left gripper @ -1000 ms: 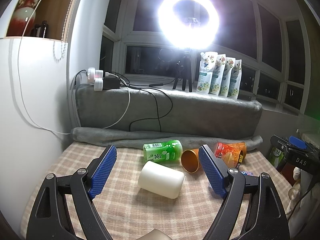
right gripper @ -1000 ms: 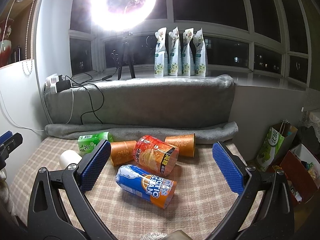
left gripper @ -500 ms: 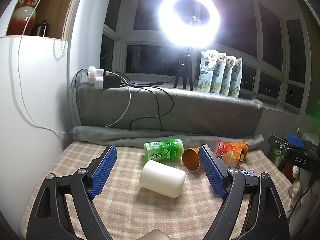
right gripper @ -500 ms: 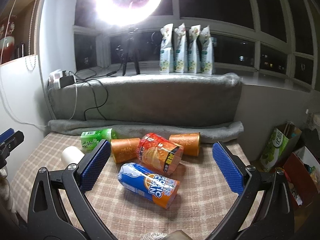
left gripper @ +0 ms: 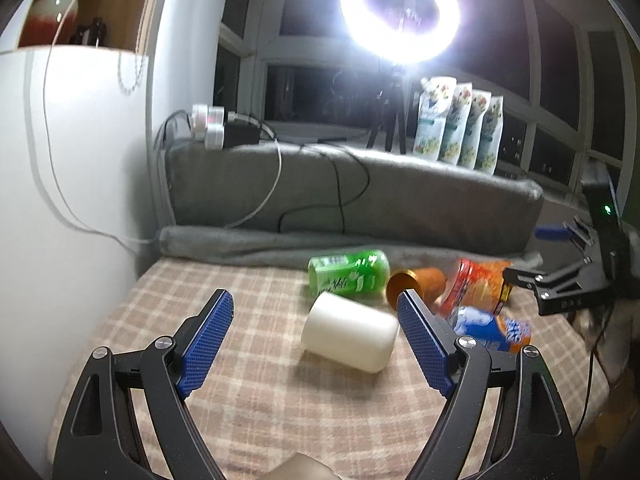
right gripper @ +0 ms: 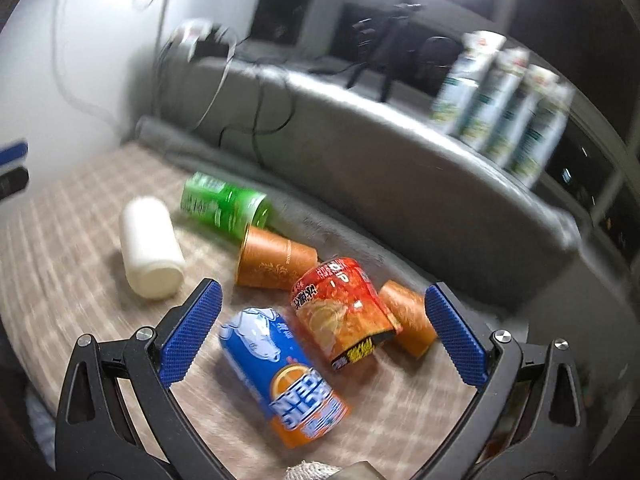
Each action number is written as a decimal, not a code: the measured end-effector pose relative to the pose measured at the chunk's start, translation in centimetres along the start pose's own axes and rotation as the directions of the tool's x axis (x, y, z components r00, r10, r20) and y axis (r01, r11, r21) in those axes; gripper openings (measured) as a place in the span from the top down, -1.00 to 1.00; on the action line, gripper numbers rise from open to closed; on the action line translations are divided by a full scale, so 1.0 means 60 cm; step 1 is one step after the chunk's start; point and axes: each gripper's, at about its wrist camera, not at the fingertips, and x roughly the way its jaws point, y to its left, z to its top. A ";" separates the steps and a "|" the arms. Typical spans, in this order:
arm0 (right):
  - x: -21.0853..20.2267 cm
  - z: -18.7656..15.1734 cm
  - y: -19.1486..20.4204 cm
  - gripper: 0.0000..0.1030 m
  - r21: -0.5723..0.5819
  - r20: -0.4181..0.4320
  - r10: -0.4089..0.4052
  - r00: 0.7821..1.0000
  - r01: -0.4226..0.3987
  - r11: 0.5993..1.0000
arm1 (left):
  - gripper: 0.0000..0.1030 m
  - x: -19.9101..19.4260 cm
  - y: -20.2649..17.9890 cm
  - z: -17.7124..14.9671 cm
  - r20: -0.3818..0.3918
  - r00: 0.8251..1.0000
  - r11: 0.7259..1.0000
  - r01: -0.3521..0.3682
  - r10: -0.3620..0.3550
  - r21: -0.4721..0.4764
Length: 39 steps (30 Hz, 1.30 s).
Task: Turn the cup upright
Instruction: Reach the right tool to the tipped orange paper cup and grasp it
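Several cups lie on their sides on the checked cloth (left gripper: 224,408). In the left wrist view a white cup (left gripper: 349,333) lies just beyond my open left gripper (left gripper: 316,336), with a green cup (left gripper: 349,274) and an orange cup (left gripper: 416,285) behind it. In the right wrist view my right gripper (right gripper: 320,332) is open and empty above a blue-and-orange cup (right gripper: 286,376) and a red-orange cup (right gripper: 344,314). An orange cup (right gripper: 276,258), a second orange cup (right gripper: 408,322), the green cup (right gripper: 222,204) and the white cup (right gripper: 150,248) lie around them.
A grey padded ledge (left gripper: 360,200) runs behind the cloth, with cables, a power strip (left gripper: 224,130), a ring light (left gripper: 400,12) on a tripod and several pouches (left gripper: 460,128) on the sill. A white wall (left gripper: 60,200) stands at the left. The right gripper shows at the right (left gripper: 568,280).
My right gripper has swung forward and tilted down over the blue and red cups, with motion blur. My left gripper has shifted left, so the white cup sits nearer its right finger. No cup has moved.
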 end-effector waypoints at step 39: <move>0.356 0.052 0.160 -0.47 -0.685 -0.310 -0.053 0.949 -0.184 0.705 | -0.63 0.046 0.070 -0.007 -0.089 0.995 0.992 -0.056 0.046 -0.111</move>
